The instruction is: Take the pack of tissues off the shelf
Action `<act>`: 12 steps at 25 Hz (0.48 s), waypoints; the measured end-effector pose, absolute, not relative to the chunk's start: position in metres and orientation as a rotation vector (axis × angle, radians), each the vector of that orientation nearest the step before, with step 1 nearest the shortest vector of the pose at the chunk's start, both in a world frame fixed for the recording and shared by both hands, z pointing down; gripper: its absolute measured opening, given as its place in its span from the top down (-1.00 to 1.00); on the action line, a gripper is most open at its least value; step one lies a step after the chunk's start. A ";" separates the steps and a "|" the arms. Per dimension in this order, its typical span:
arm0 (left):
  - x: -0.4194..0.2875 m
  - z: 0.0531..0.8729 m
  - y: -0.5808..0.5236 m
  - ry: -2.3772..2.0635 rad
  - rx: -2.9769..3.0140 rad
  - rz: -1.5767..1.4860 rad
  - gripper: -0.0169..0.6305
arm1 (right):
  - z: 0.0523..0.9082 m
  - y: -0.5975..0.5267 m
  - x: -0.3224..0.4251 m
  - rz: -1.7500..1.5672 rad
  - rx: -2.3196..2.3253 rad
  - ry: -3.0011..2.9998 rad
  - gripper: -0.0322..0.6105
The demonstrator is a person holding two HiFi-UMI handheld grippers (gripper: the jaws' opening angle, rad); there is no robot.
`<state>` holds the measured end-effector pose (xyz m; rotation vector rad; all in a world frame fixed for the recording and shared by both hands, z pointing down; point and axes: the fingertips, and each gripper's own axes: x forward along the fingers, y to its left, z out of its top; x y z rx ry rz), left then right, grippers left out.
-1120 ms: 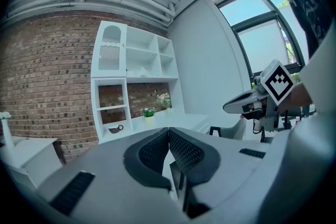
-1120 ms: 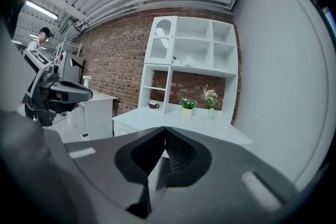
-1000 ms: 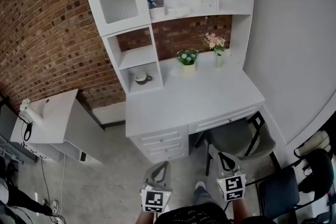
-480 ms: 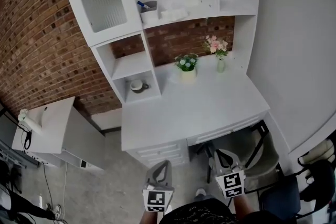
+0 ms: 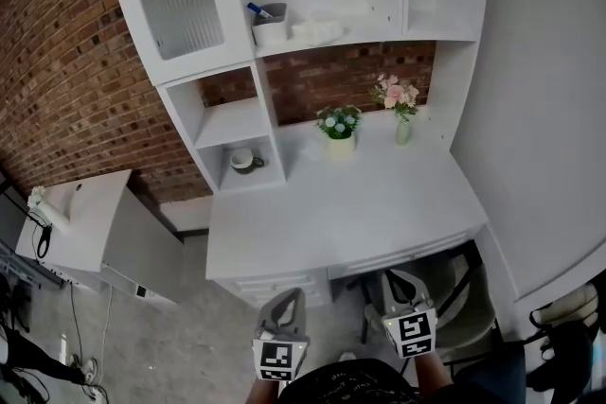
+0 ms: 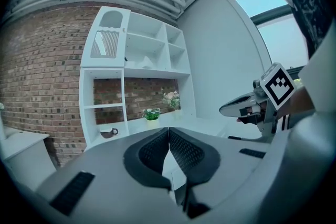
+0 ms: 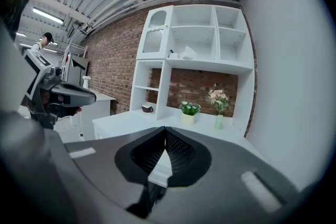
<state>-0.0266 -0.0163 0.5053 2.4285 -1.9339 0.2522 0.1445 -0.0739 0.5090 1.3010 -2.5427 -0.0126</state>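
Note:
The white pack of tissues [image 5: 318,30] lies on a shelf of the white hutch above the desk, next to a grey pen cup [image 5: 270,24]; it shows small in the right gripper view too [image 7: 187,53]. My left gripper [image 5: 289,307] and right gripper [image 5: 399,285] hang low at the bottom of the head view, short of the desk's front edge and far below the shelf. Both have their jaws pressed together with nothing between them. In the left gripper view my left gripper [image 6: 168,130] points at the desk; the right gripper [image 7: 166,130] points likewise.
White desk [image 5: 360,203] with drawers, a potted plant [image 5: 338,128] and a vase of pink flowers [image 5: 401,109] at its back. A mug [image 5: 244,160] sits in a low cubby. A brick wall, a side table [image 5: 71,222] at left, a chair [image 5: 454,298] under the desk's right.
The view has moved nearer to the desk and tilted up, so the hutch shelves show more fully. Both grippers stay low and shut.

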 end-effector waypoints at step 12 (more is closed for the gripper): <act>-0.010 0.515 -0.036 -1.950 2.368 0.247 0.92 | 0.524 -0.095 0.159 0.022 1.257 -2.539 0.89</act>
